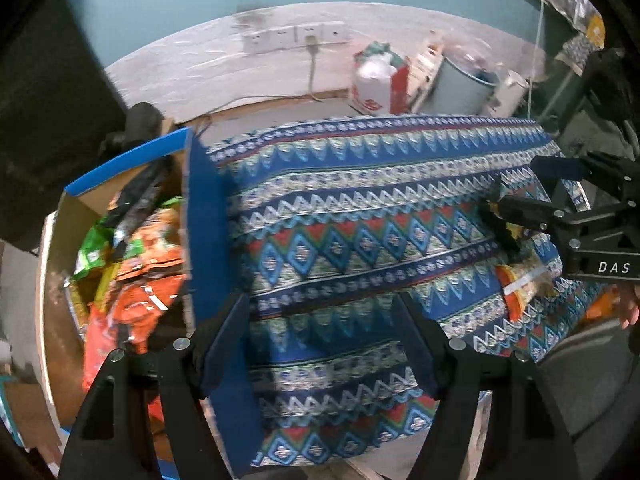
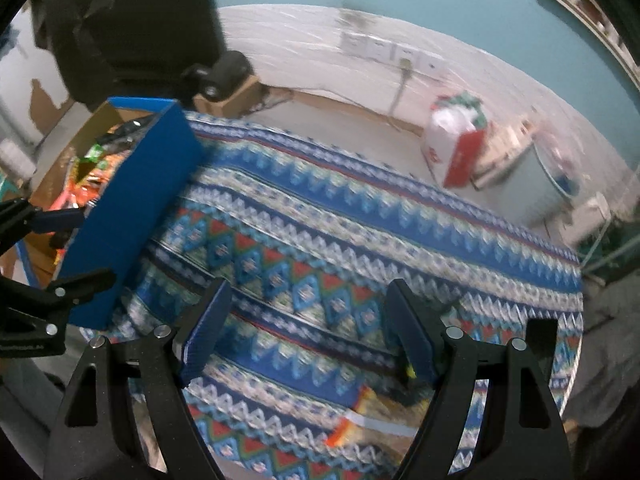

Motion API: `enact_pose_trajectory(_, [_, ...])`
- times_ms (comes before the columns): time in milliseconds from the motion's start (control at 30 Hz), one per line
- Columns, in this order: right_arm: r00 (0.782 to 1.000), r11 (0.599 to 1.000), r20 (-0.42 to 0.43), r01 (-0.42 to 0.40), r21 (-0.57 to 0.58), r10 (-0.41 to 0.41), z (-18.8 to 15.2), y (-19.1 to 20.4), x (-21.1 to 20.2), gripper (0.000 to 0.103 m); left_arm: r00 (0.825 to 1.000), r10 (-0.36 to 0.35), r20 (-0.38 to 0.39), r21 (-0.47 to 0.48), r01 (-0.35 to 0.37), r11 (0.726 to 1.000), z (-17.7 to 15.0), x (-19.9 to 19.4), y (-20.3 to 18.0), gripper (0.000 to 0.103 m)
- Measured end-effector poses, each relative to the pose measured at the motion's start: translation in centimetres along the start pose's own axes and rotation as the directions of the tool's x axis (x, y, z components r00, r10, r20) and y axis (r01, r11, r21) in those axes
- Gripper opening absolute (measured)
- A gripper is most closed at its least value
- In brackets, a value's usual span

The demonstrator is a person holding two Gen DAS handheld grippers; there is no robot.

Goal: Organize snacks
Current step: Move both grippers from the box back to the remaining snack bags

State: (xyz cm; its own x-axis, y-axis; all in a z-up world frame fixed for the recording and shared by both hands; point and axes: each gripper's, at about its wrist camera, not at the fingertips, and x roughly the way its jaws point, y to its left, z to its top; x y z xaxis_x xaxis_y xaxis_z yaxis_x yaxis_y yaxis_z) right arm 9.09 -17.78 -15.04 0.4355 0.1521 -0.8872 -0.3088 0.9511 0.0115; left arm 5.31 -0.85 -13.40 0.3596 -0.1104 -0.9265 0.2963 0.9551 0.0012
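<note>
Two grippers, left (image 1: 324, 340) and right (image 2: 308, 328), fingers spread; one box (image 1: 204, 216) of snack bags.

Patterned tablecloth (image 1: 340, 216) covering the table; blue box (image 2: 128, 216) of snacks at its edge; yellow-orange snack packet (image 1: 520, 284) lying on it

The left wrist view looks forward and down between its own fingers, close over the patterned cloth (image 1: 360, 216) on the surface, with the blue box (image 1: 204, 240) of snack packets hard at its left; the right hand-held gripper (image 1: 516, 196) enters at its right edge. The right wrist view faces the same way from farther right, slightly higher; both share the cloth, the box (image 2: 128, 216), the wall sockets (image 2: 392, 50) and the red-and-white bag (image 2: 452, 152).
</note>
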Motion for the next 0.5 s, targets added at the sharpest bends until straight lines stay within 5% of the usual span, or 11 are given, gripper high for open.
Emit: enact_pose_trajectory(500, [0.986, 0.988, -0.144, 0.098, 0.118, -0.08, -6.3, -7.0, 1.7, 0.079, 0.996, -0.027, -0.09, 0.098, 0.035, 0.995, 0.4, 3.7, -5.7, 0.075])
